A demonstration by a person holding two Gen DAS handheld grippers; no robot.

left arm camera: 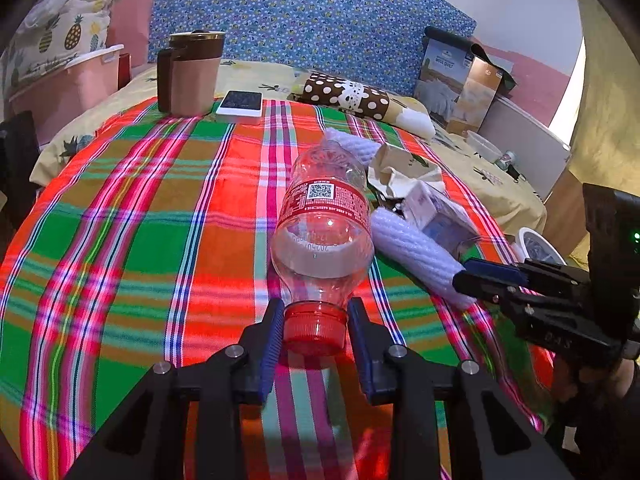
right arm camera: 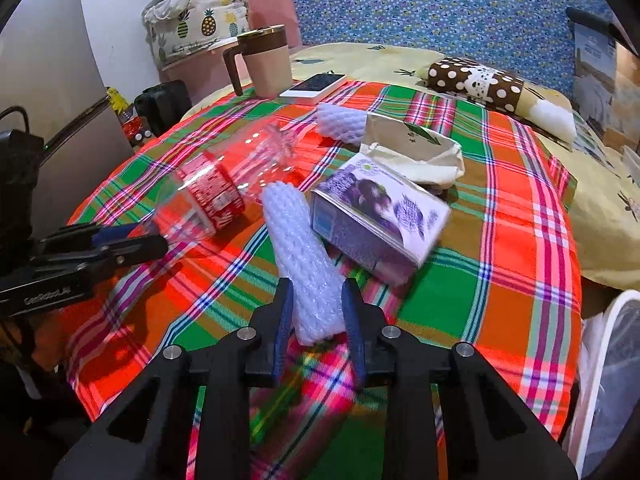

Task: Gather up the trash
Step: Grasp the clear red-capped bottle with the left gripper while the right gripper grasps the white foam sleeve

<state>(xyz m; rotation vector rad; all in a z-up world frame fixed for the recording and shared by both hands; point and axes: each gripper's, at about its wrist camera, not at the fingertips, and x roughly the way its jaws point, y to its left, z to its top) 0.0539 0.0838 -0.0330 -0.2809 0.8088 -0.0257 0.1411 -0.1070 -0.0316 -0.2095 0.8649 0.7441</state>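
Observation:
A clear plastic bottle with a red label lies on the plaid cloth. My left gripper is shut on its red cap; the bottle also shows in the right wrist view. My right gripper is closed around the near end of a white foam net sleeve, which also shows in the left wrist view. A purple-and-white carton and a crumpled paper bag lie just beyond. A second foam sleeve lies farther back.
A tan mug and a phone sit at the cloth's far edge. A polka-dot pillow lies on the yellow bedsheet behind. A white basket rim stands at the right, below the cloth's edge. A pink bin stands at the left.

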